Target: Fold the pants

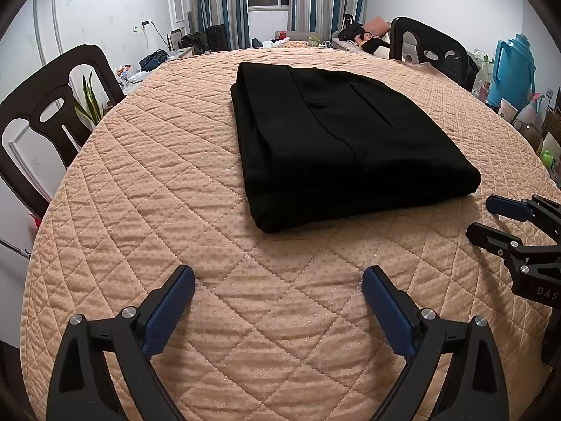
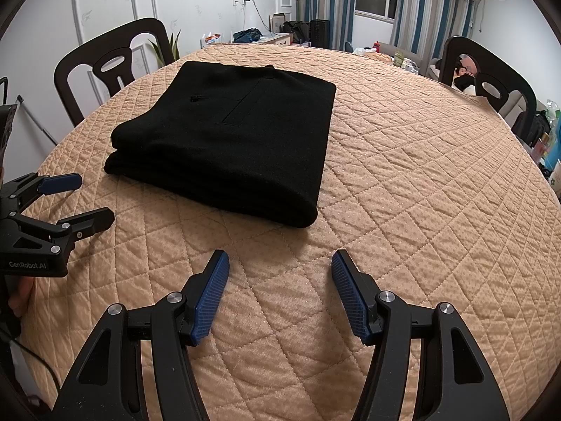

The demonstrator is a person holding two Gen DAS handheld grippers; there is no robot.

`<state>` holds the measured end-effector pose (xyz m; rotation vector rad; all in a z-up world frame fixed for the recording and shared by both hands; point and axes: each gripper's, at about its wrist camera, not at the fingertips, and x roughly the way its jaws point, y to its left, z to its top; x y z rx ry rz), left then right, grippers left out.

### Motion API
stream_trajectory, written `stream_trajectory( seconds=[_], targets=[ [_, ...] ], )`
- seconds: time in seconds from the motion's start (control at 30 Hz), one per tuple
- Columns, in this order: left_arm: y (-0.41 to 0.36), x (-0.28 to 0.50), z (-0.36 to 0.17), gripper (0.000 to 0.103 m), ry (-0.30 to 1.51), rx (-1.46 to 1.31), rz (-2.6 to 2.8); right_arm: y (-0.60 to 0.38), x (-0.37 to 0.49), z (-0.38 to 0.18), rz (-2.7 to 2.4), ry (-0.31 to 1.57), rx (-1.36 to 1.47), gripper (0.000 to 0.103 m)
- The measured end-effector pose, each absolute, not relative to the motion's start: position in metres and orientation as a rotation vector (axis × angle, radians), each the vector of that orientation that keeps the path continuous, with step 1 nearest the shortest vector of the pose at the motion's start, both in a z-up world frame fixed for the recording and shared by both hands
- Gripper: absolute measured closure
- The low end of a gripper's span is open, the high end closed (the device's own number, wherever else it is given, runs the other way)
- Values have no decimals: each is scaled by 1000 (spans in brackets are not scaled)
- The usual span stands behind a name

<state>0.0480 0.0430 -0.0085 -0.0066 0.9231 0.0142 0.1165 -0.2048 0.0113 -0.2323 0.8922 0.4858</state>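
- black pants (image 1: 336, 140): folded into a thick, compact rectangle of several stacked layers. by my judgement the folding is done or all but done; at most a smoothing or squaring of the edges is left.
- look of the pants: dark, matte, fairly heavy cloth; top face flat, with a seamed pocket outline and a small dark mark or button near it. layer edges show along the side toward my left gripper, and the near corner is rounded by the fold. no leg or waistband trails loose.
- place of the pants: lying flat on the quilted table cover (image 1: 280, 315), toward the middle of the table, ahead of both my grippers and apart from them.
- left gripper (image 1: 278, 301): jaws spread wide, blue ribbed pads facing each other, nothing between them but bare quilt. it holds nothing and sits short of the pants' near edge.
- right gripper (image 2: 280, 291): jaws likewise apart, empty, pointed down at the quilt just short of the pants.
- table cover: peach-tan, diamond-stitched with a dotted weave, lightly rippled near my grippers.
- dark chairs (image 1: 52, 112): at the table's far sides, backs with cut-out holes.
- room beyond: striped curtains (image 1: 224, 3) at a window, a green plant by the left chair, a blue jug (image 1: 515, 70) among clutter at right. a person reclines at the far end.
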Motion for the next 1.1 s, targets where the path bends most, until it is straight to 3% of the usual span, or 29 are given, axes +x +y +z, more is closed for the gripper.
stream_trajectory(
  seconds=[1.1],
  targets=[
    [42, 49, -10, 2, 927, -4, 10, -205, 116, 11, 486, 892, -232, 42]
  ],
)
